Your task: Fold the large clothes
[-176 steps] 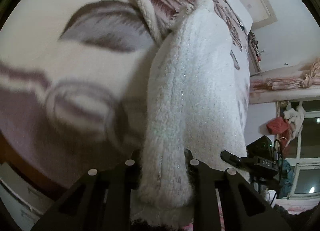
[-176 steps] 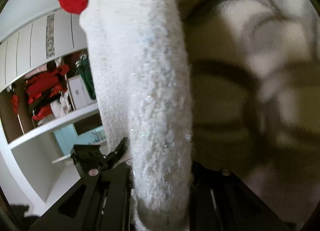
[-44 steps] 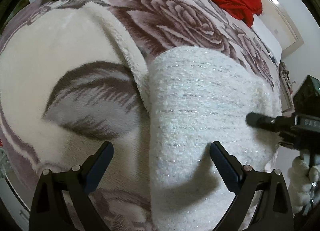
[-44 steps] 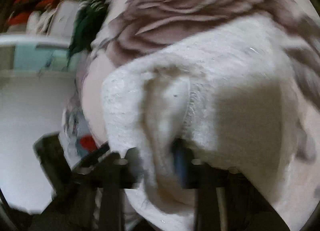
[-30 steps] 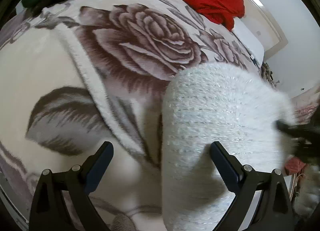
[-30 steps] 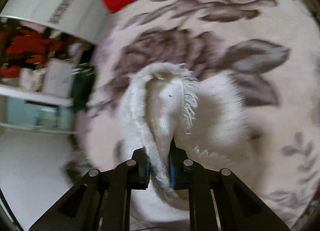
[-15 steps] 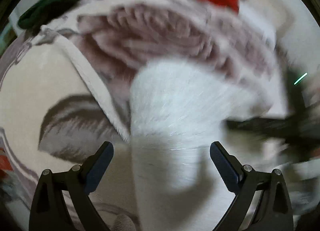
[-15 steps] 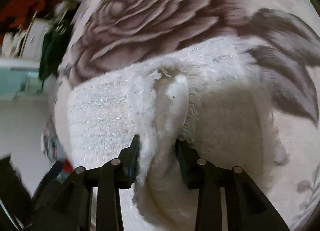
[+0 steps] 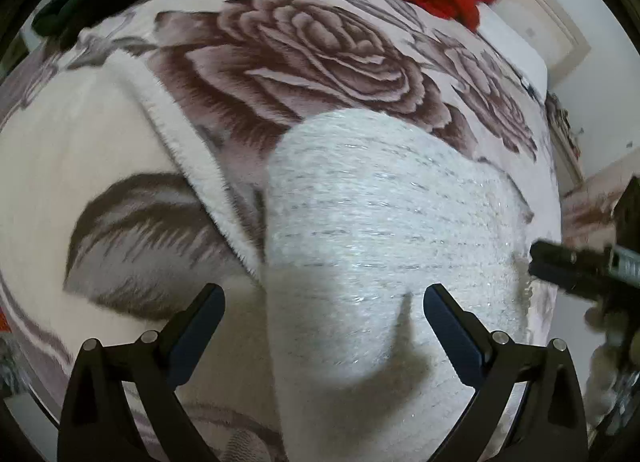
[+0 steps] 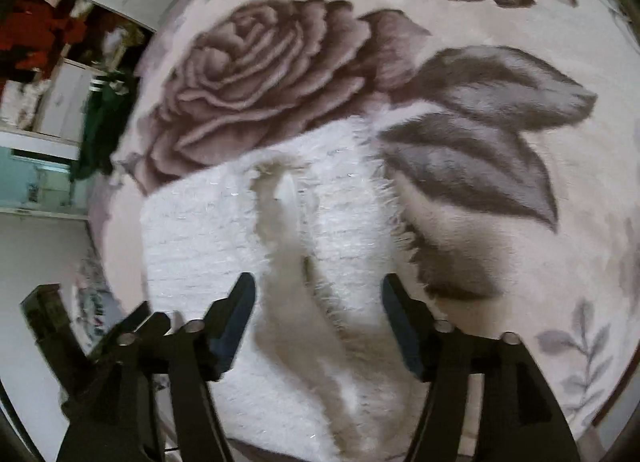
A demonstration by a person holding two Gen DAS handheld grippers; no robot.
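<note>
My right gripper (image 10: 316, 302), jaws just opening, straddles the white sweater (image 10: 248, 246)'s raised ridge, unheld; left gripper (image 9: 322, 314) wide open above it.

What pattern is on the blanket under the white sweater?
Large brownish-mauve roses with grey leaves on cream blanket, clearest in the left wrist view.

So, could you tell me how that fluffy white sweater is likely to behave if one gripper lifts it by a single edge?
The white sweater would probably droop and unfold: it already lies in soft, rounded folds on the rose blanket. Its fuzzy, fringed knit should grip rather than slip, though loose fibres may snag. It looks bulky but likely light.
</note>
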